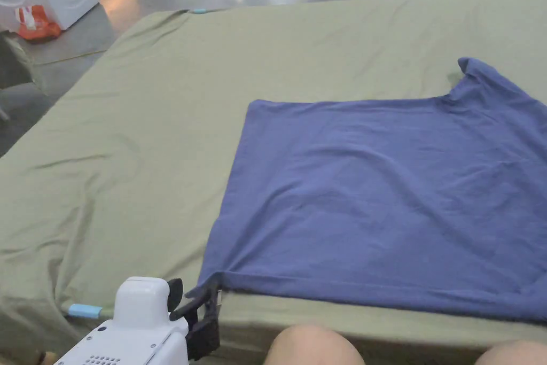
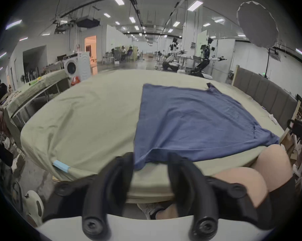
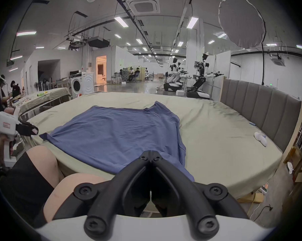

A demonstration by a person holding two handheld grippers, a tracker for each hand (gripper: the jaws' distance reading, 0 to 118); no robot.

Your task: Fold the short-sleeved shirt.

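1. Blue short-sleeved shirt [image 1: 384, 195] lies spread flat on the olive-green sheet [image 1: 133, 131] covering the bed; hem side faces the person's left, collar end runs off to the right; near long edge sits just inside the bed's front edge; light wrinkles across the body, one sleeve [image 1: 481, 75] sticks up at the far right corner.
2. Left gripper [image 2: 150, 159] sits at the shirt's near-left hem corner; jaws spread wide apart; the corner of the fabric hangs between them at the bed edge; in its own view the cloth touches the left jaw only, nothing pinched; in the head view the same gripper [image 1: 205, 296] has its black tips right at that corner, white body below.
3. Right gripper [image 3: 151, 155] is at the near edge over the shirt's collar end; jaw tips pressed together, no gap visible; tips sit against blue fabric, but cannot tell whether cloth is caught between them.
4. Person's bare knees [image 1: 312, 347] sit against the bed's front edge, between the two grippers.
5. Small blue tag [image 1: 84, 311] on the sheet's front-left edge; white cloth lump [image 3: 260, 137] on the sheet near the grey padded headboard [image 3: 261, 105], well apart from the shirt.
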